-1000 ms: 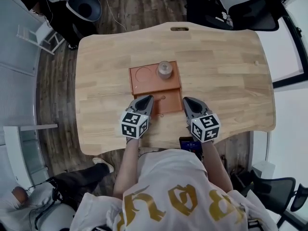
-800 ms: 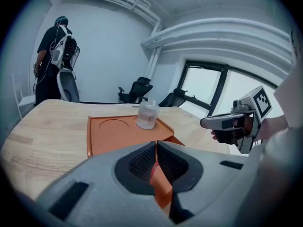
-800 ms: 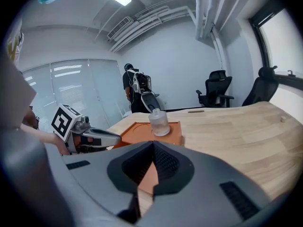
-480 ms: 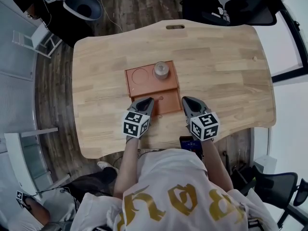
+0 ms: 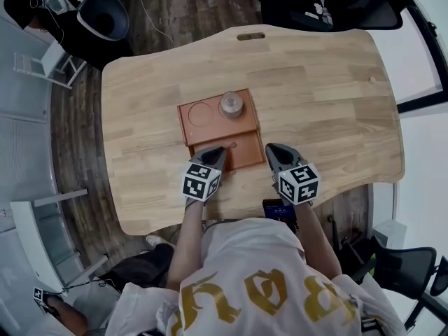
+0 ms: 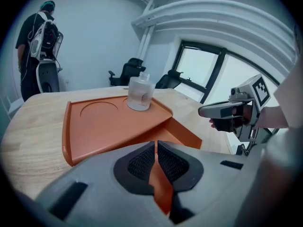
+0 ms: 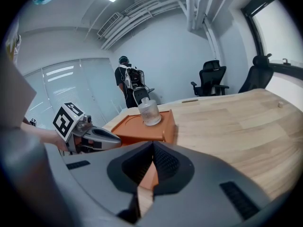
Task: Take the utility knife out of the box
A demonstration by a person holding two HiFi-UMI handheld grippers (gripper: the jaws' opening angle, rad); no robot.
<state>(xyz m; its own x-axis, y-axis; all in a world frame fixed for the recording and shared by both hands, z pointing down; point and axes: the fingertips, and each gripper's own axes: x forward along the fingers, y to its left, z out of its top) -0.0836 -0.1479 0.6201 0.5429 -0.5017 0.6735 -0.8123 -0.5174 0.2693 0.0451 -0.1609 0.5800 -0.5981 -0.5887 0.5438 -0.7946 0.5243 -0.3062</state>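
Observation:
An orange box (image 5: 210, 128) lies at the middle of the wooden table (image 5: 329, 103). Its far half is a tray top with a round recess; its near half is a lower panel with a small knob (image 5: 232, 145). No utility knife shows in any view. My left gripper (image 5: 214, 154) is shut and empty, its tips over the box's near left corner; in the left gripper view the left gripper (image 6: 156, 144) points at the orange panel. My right gripper (image 5: 271, 150) is shut and empty, just right of the box's near right corner; the right gripper (image 7: 152, 146) shows the same in its own view.
A small glass bottle (image 5: 230, 105) stands on the box's far right part. A dark phone-like device (image 5: 278, 210) sits at the table's near edge by my right arm. Office chairs (image 5: 364, 9) stand beyond the table. A person (image 6: 40, 46) stands off to the left.
My left gripper has edged forward onto the box's near left corner. The right gripper has barely moved. The head view has shifted a little.

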